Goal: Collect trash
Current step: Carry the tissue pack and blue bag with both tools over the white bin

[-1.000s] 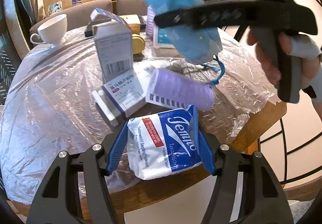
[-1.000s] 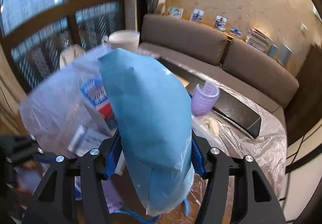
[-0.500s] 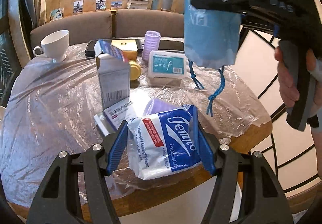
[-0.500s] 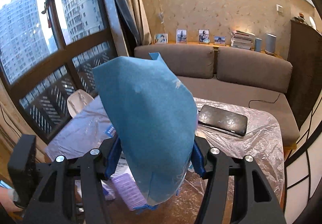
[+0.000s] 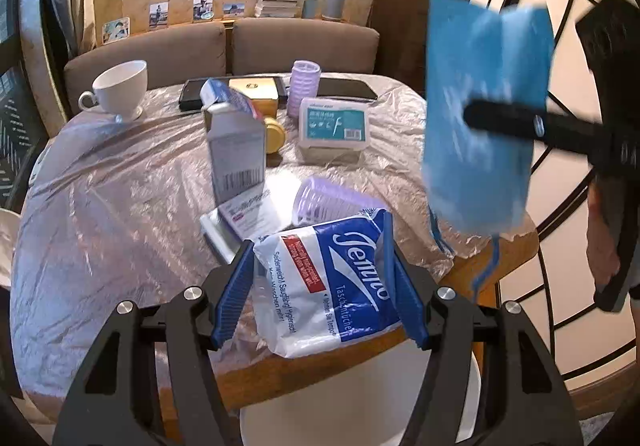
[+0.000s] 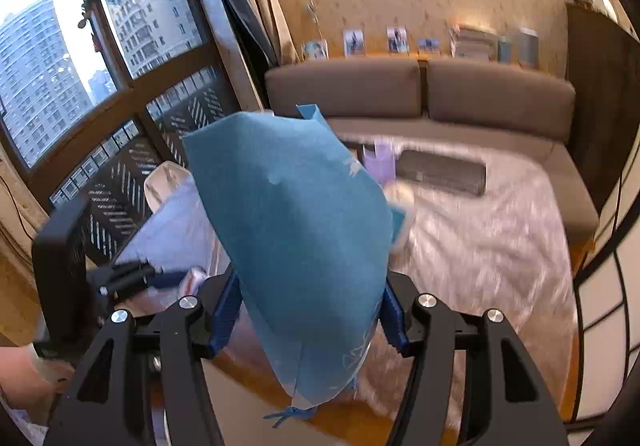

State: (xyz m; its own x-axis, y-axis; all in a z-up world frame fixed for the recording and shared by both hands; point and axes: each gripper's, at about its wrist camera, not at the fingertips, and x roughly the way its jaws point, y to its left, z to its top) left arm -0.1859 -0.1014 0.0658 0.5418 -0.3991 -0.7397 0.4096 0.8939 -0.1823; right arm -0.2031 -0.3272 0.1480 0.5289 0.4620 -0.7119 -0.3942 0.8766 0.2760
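Above the table's near edge, at 6 o'clock, the left gripper had its jaws partly closed on a tissue pack. At 3 o'clock, the right gripper clamped a blue bag aloft.

A: What trash shows?
B: A white-and-blue tissue pack, crumpled and tilted, sits above the table's near edge.
A: Anything else?
B: A blue pouch hangs upright with drawstrings dangling.
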